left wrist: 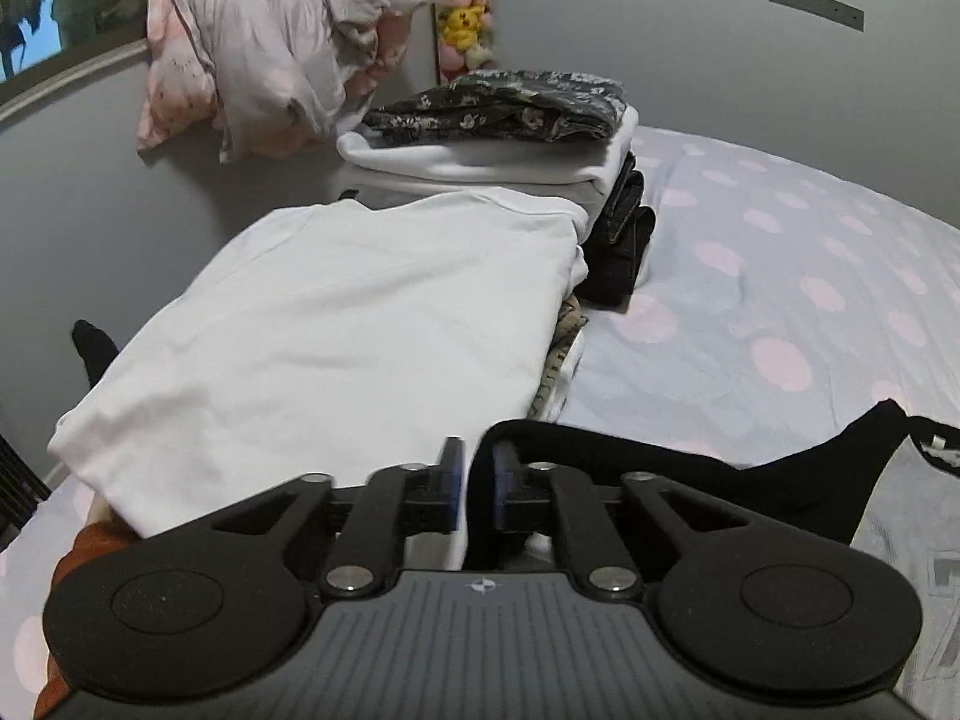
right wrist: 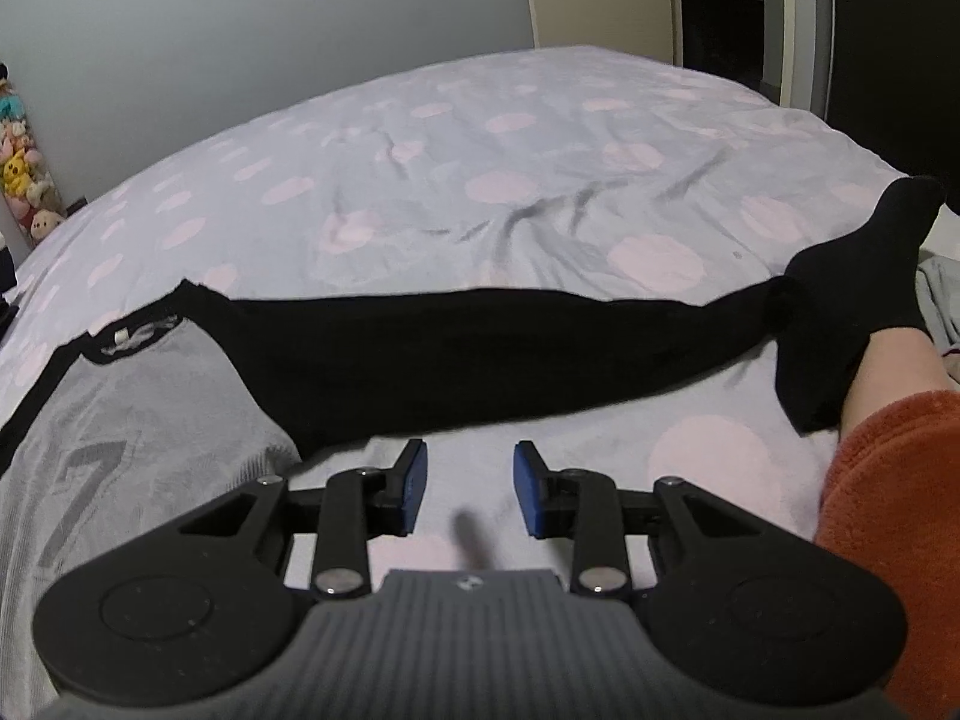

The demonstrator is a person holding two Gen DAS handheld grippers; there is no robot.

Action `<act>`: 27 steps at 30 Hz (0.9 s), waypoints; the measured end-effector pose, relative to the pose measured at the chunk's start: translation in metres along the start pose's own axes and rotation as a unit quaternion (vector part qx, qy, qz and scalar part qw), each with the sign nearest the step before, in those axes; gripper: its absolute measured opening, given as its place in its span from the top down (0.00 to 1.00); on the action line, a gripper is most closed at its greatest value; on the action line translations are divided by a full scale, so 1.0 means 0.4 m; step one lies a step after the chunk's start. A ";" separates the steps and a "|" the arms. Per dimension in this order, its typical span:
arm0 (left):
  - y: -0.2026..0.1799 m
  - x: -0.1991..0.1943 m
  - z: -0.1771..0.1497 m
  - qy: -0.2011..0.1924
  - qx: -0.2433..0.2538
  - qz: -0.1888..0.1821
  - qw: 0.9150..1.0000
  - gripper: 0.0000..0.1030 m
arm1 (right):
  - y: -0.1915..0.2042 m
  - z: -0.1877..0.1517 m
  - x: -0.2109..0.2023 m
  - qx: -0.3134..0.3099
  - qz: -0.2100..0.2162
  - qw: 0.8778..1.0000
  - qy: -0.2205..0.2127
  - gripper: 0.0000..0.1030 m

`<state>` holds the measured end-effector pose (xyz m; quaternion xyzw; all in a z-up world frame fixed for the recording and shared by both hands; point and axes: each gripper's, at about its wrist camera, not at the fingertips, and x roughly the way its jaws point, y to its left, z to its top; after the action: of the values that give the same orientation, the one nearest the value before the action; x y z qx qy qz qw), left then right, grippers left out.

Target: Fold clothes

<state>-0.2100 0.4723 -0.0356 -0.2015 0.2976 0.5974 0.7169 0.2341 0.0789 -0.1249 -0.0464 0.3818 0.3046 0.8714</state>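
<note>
Black sleeve fabric [left wrist: 690, 480] of the grey raglan shirt [right wrist: 120, 420] sits between the left tongs [left wrist: 477, 480], whose pads stand narrowly apart, pinching nothing firmly as far as can be seen. The right tongs [right wrist: 468, 489] are apart and empty over the bed [right wrist: 480, 150]. The shirt lies spread at the bed's near edge. A loose pinch could let the sleeve slip, and the sweep might topple the folded white stack [left wrist: 336, 324] just beside.
</note>
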 end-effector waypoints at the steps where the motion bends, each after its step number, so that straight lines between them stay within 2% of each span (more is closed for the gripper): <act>1: -0.001 -0.004 0.000 -0.002 0.006 -0.007 1.000 0.75 | -0.001 0.001 -0.006 -0.001 0.002 1.000 0.007 0.66; 4: -0.036 -0.043 -0.028 -0.009 0.054 -0.035 0.998 0.67 | 0.000 0.001 -0.033 -0.003 0.016 0.999 0.029 0.66; 6: -0.058 -0.062 -0.052 -0.001 0.083 -0.073 0.994 0.63 | 0.005 -0.007 -0.056 0.001 0.034 0.998 0.054 0.66; 9: -0.094 -0.105 -0.105 0.018 0.140 -0.143 0.980 0.53 | 0.014 -0.022 -0.094 0.003 0.068 0.993 0.101 0.66; 10: -0.107 -0.121 -0.127 0.023 0.162 -0.162 0.973 0.49 | 0.021 -0.029 -0.110 -0.003 0.080 0.990 0.119 0.66; 12: -0.132 -0.155 -0.170 0.029 0.213 -0.195 0.957 0.47 | 0.034 -0.043 -0.140 -0.020 0.098 0.985 0.142 0.65; 17: -0.168 -0.228 -0.274 0.034 0.331 -0.244 0.911 0.43 | 0.082 -0.098 -0.220 -0.087 0.136 0.966 0.201 0.63; 23: -0.198 -0.287 -0.400 0.048 0.429 -0.285 0.856 0.42 | 0.119 -0.148 -0.280 -0.126 0.149 0.943 0.269 0.60; 25: -0.215 -0.304 -0.443 0.041 0.460 -0.290 0.839 0.42 | 0.119 -0.131 -0.316 -0.126 0.156 0.941 0.272 0.60; 27: -0.233 -0.312 -0.476 0.034 0.482 -0.281 0.829 0.42 | 0.122 -0.107 -0.362 -0.133 0.161 0.940 0.270 0.60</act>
<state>-0.1680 0.2387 -0.0998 0.0749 0.5026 0.1439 0.8492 0.1036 0.0332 -0.0474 -0.1805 0.5612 0.4647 0.6607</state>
